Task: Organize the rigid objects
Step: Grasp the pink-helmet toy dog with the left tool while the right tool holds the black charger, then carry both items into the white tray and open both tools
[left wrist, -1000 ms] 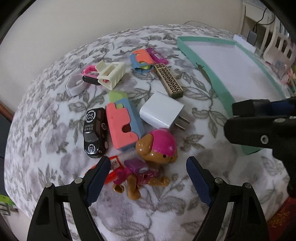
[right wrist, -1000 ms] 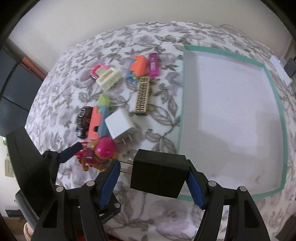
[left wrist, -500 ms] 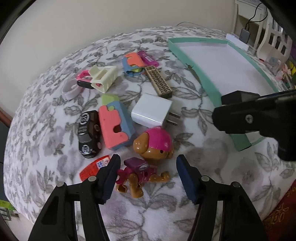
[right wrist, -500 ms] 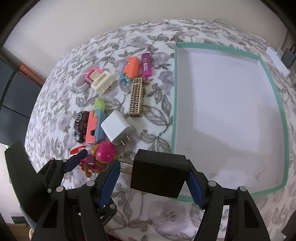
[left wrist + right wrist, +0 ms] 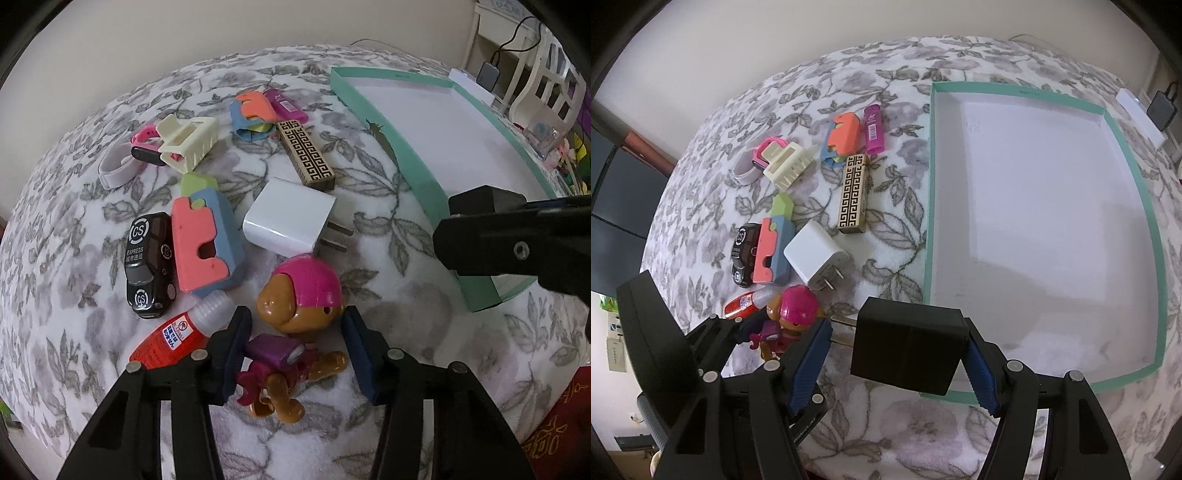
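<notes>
Left tongs (image 5: pixel 295 347) released, fingers straddling the dog toy (image 5: pixel 295 325) that lies on the floral tabletop (image 5: pixel 74 295); left pad looks to touch the toy's purple pack, right pad just beside the head, not touching. Red tube (image 5: pixel 177 336) just left of the left finger. Behind the toy: white charger (image 5: pixel 288 221), pink-blue block (image 5: pixel 205 243), black car (image 5: pixel 149 266) side by side. Farther back: patterned bar (image 5: pixel 306 155), cream clip (image 5: pixel 188 142), watch (image 5: pixel 125 162), orange-blue block (image 5: pixel 253 114), magenta stick (image 5: pixel 284 105).

Right tongs (image 5: pixel 897 354) clenched on black charger (image 5: pixel 908 350), prongs pointing left, held above the near-left corner of the teal tray (image 5: pixel 1123 147). Tray sits right of the pile, white inside. Dog toy (image 5: pixel 790 321) and left tongs (image 5: pixel 746 328) visible at lower left of right view.
</notes>
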`<state>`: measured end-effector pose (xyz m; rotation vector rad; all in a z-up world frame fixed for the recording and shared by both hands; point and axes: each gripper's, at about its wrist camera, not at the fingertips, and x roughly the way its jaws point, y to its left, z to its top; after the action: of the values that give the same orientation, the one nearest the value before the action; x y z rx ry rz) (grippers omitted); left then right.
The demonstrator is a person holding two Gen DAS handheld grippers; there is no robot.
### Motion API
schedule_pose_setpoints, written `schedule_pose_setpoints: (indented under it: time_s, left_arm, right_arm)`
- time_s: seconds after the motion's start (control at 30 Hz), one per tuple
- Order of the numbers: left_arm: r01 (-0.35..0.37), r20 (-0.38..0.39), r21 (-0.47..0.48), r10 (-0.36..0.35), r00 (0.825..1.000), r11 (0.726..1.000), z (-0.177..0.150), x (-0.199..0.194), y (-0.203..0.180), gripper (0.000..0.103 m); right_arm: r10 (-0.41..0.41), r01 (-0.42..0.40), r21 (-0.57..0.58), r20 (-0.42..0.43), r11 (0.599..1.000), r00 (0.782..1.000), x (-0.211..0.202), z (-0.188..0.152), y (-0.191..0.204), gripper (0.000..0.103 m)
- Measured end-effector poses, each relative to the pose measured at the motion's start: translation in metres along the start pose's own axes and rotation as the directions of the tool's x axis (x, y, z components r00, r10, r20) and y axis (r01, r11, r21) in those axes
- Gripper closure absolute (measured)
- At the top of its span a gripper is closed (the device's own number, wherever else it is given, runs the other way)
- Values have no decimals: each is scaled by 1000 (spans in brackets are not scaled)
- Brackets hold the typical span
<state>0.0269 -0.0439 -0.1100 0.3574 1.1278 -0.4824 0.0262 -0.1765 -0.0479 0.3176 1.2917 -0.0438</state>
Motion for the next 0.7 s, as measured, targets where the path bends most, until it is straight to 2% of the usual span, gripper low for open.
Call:
schedule_pose_setpoints:
  time_s: [0.1,0.13,0.23,0.43,0.57,0.7]
  left_arm:
    - [-27,-5,15,27,1000,1000,-1,-5,-4,59]
    - [-39,1,25,39,999,999,0,-9,-5,66]
    - [-62,3,46,62,998,997,3,-18,-10,71]
    - [-72,-11,55,73,997,996,5,-21,-14,72]
    - [-82,13,61,81,997,995,5,-37,-13,72]
    - [-86,56,42,83,995,995,22,-61,-12,72]
  right_arm:
    - [21,-21,26,0,999,1000,-2,-1,-5,31]
    - [29,-29,36,0,999,1000,-3,-2,-6,31]
    - [38,-38,58,4,998,999,-4,-2,-10,31]
    - [56,-57,89,18,994,998,-10,-5,-16,31]
    - [69,-73,107,41,991,997,-15,-6,-19,31]
    - [61,-79,121,141,990,988,-38,0,-26,31]
